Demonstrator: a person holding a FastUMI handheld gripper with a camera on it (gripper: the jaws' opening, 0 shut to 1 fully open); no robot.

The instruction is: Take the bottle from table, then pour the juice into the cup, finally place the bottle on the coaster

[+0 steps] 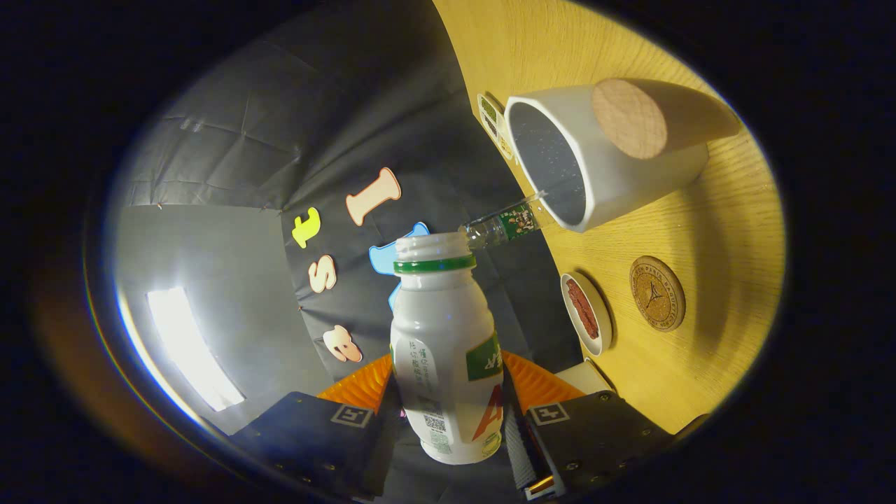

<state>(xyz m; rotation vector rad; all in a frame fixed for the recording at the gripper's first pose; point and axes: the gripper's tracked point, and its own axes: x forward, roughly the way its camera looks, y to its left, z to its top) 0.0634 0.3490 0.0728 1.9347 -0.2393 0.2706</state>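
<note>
White plastic bottle (446, 350), pinched between the gripper (448, 420) fingers, lies tipped, its open mouth pointing ahead, just short of the cup (616, 178) rim.

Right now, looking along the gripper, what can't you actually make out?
- Bottle: opaque wall hides any juice inside; its base sits between the gripper fingers, which press its sides.
- Cup: interior too dark to judge contents.
- Coaster: its print is too small to read.
- Small dish: contents unclear.
</note>
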